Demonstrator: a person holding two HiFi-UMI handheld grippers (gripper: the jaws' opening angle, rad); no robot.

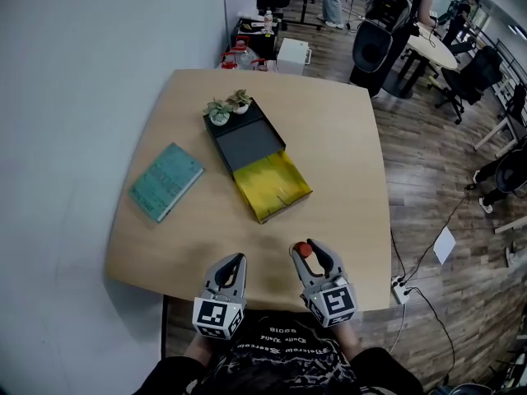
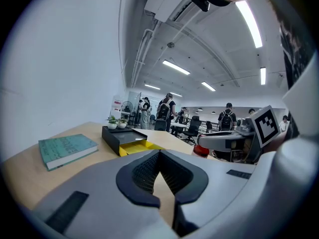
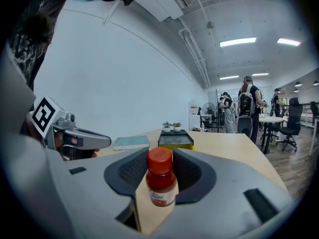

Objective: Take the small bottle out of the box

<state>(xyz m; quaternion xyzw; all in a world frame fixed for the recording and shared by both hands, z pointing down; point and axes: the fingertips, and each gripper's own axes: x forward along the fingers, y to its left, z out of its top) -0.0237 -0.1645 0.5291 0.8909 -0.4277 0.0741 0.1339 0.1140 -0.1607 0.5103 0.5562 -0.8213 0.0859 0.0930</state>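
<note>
Left gripper (image 1: 236,262) sat at bottom centre, jaws together, nothing between them. Right gripper (image 1: 307,253) was just beside it, clamped on the red-capped small bottle (image 3: 160,178), above the tabletop (image 1: 346,146) near edge. Box (image 1: 247,142) lay mid-frame, well apart from the bottle.

left gripper (image 1: 235,261): jaws together, empty | right gripper (image 1: 307,250): jaws clamped on small bottle (image 3: 160,181)

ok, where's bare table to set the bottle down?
Widest: right side of the table, between the box with its yellow drawer and the right edge. Also the near strip between drawer and front edge. Crowded: left-centre, where the book lies close to the box, plants on its far end.
</note>
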